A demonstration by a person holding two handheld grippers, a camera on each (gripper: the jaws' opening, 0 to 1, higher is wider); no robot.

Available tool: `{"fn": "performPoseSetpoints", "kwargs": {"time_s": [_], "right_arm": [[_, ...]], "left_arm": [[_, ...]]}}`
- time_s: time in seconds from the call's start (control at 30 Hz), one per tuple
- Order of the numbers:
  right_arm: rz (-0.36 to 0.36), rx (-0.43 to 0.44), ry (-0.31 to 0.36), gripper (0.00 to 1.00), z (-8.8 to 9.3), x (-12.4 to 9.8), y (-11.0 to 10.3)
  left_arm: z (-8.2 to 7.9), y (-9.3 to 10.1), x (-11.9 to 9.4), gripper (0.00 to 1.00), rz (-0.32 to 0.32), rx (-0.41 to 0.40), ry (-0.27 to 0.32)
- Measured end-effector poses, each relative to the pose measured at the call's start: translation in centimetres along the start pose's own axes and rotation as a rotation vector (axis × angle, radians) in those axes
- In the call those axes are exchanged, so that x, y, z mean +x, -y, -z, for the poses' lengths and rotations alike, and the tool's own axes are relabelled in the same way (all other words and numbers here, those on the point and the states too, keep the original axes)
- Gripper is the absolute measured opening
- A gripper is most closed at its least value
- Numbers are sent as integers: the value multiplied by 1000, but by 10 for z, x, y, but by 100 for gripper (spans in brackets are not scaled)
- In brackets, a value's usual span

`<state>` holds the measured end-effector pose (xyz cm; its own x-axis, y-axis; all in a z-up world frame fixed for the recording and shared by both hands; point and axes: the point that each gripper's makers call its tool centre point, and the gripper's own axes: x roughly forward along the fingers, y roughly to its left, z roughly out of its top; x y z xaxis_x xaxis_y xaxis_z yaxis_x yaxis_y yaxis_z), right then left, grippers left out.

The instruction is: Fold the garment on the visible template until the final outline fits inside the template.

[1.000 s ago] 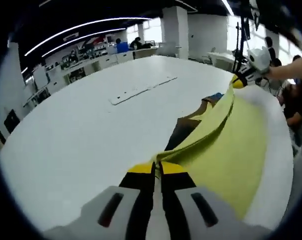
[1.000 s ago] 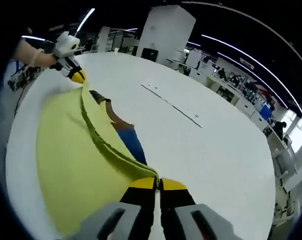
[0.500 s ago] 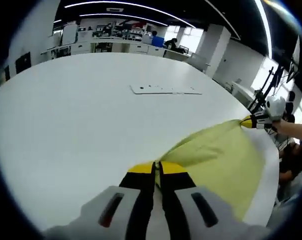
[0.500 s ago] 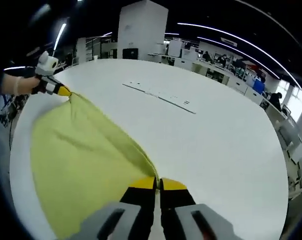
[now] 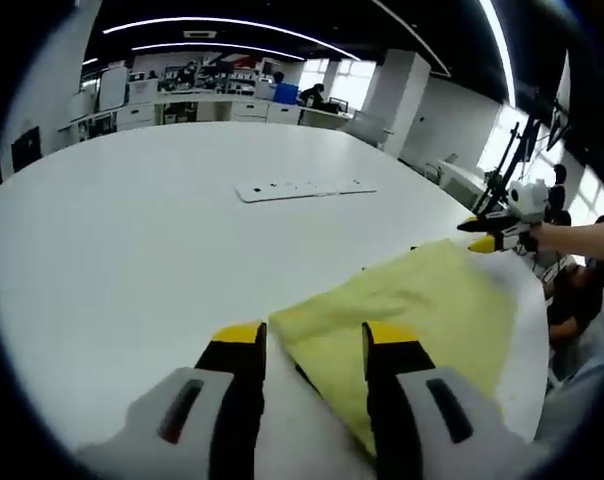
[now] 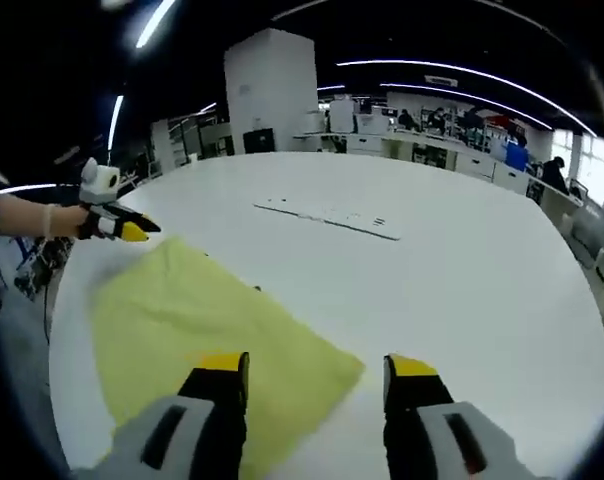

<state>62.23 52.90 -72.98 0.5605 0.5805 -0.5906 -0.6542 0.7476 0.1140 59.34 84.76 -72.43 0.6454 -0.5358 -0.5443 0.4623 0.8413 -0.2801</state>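
We see the yellow garment (image 5: 422, 310) lying flat on the white counter (image 5: 132, 240) as a folded panel, with no template outline showing around it, so we cannot tell whether it fits. Our left gripper (image 5: 315, 340) stands wide open over one corner, holding nothing; our right gripper (image 6: 317, 372) is likewise spread and empty at the opposite corner. We judge this fold laid down, with further folds possibly left. A white strip (image 6: 327, 217) lies well apart.

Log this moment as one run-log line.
left claw: open, over garment corner | right claw: open | yellow garment: flat on white table | strip: beyond
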Motion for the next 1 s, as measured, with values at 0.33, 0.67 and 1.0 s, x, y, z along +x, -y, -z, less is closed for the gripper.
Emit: {"fn": "performPoseSetpoints", "kwargs": {"time_s": [0.33,0.67,1.0], "right_arm": [[-42,15,10,74,4,-8,-11],[-113,40,10,99,9,-15,-27],[-140,-5,-40,97,22,-33,-37]], "left_arm": [[2,16,-13,67,67,2,29],[2,38,-28,90,193,13,43],[20,51,-46,87,243,76,-27]]}}
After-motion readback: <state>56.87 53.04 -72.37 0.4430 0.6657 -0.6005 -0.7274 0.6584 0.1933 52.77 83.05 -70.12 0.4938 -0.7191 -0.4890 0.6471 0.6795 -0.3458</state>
